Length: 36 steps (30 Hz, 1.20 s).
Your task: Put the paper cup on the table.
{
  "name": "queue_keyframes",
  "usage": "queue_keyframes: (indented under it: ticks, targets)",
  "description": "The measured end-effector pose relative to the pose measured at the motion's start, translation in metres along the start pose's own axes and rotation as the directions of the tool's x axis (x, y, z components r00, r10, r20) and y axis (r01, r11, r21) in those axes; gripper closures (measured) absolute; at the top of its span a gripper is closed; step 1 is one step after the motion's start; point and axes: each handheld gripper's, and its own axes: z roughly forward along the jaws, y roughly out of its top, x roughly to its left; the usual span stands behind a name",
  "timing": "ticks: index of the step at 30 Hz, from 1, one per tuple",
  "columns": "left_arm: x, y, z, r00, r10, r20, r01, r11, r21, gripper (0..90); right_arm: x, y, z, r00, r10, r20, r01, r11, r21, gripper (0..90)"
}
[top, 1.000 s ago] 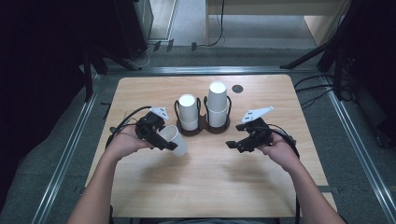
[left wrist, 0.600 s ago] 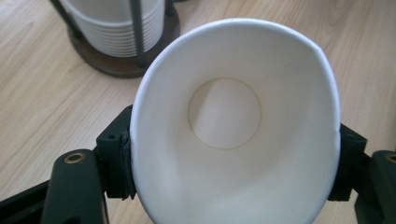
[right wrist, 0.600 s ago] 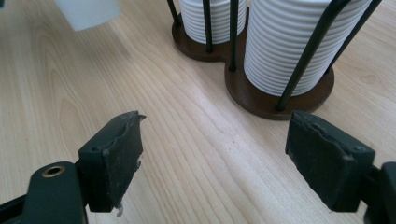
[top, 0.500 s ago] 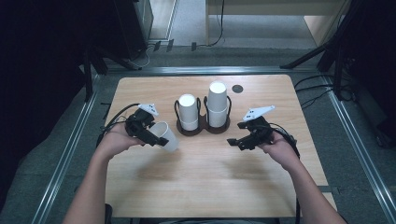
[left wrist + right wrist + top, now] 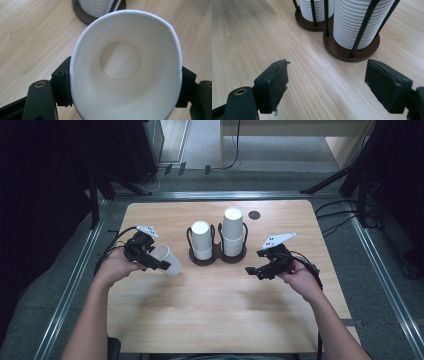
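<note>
A white paper cup (image 5: 167,259) lies on its side in my left gripper (image 5: 159,263), left of the cup holder. In the left gripper view the cup (image 5: 125,70) faces the camera mouth-first, squeezed oval between the two black pads (image 5: 65,85). A dark double cup holder (image 5: 218,255) stands mid-table with two stacks of white cups (image 5: 201,239); the right stack (image 5: 233,231) is taller. My right gripper (image 5: 254,271) hovers to the right of the holder, jaws wide apart with nothing between them. Its pads (image 5: 274,82) frame the bare wood in front of the holder base (image 5: 352,50).
A small dark round disc (image 5: 254,215) sits in the wooden table (image 5: 215,315) near the far edge. Cables trail from both grippers over the table's sides. Metal rails run along the floor on the left and right.
My left gripper has carried the cup leftward, away from the holder. The right gripper has kept its place.
</note>
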Motion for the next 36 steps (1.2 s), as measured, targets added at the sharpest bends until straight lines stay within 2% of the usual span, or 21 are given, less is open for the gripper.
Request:
queue_keyframes:
  ticks: [4,6,8,12,15,18,20,26,29,31,36]
  targets:
    - [0.010,0.000,-0.003,0.9996,-0.023,-0.017,0.023,0.9997,0.005,24.6,-0.002,0.000,0.000,0.9997,0.023,-0.005,-0.023,0.9997,-0.001,18.9]
    - [0.015,0.000,-0.005,0.9991,-0.033,-0.026,0.033,0.9994,0.007,24.5,0.000,0.000,0.000,0.9999,0.012,-0.011,-0.012,0.9999,0.004,18.8]
    - [0.021,0.000,-0.006,0.9978,-0.046,-0.047,0.048,0.9984,0.032,24.3,0.000,-0.001,0.001,1.0000,0.007,-0.002,-0.007,0.9999,0.009,18.8]
    - [0.035,0.002,-0.010,0.9956,-0.071,-0.060,0.074,0.9963,0.043,24.4,-0.002,-0.003,0.002,0.9997,0.022,0.002,-0.022,0.9994,0.027,18.8]
    - [0.042,0.006,-0.013,0.9922,-0.079,-0.096,0.085,0.9945,0.062,24.3,-0.003,-0.003,0.001,0.9998,0.021,0.003,-0.021,0.9995,0.024,18.9]
    - [0.048,0.010,-0.016,0.9832,-0.106,-0.149,0.117,0.9907,0.070,23.8,-0.002,-0.004,0.002,0.9998,0.018,0.006,-0.018,0.9993,0.034,18.9]
    - [0.053,0.011,-0.018,0.9789,-0.132,-0.156,0.143,0.9877,0.063,23.8,0.000,-0.005,0.004,0.9999,0.007,0.008,-0.008,0.9990,0.044,18.8]
    - [0.067,0.013,-0.013,0.9684,-0.160,-0.191,0.178,0.9805,0.082,23.3,0.001,-0.004,0.004,1.0000,-0.004,0.005,0.004,0.9989,0.046,18.9]
    - [0.073,0.015,-0.011,0.9594,-0.179,-0.218,0.202,0.9754,0.088,23.2,0.001,-0.004,0.003,1.0000,0.006,0.005,-0.006,0.9991,0.042,18.9]
    - [0.078,0.015,-0.009,0.9516,-0.206,-0.228,0.232,0.9682,0.093,23.2,0.000,-0.004,0.003,0.9999,0.004,0.010,-0.005,0.9991,0.041,18.8]
    - [0.083,0.016,0.002,0.9428,-0.216,-0.254,0.257,0.9565,0.139,22.8,0.001,-0.004,0.004,0.9999,0.004,0.012,-0.005,0.9989,0.047,18.8]
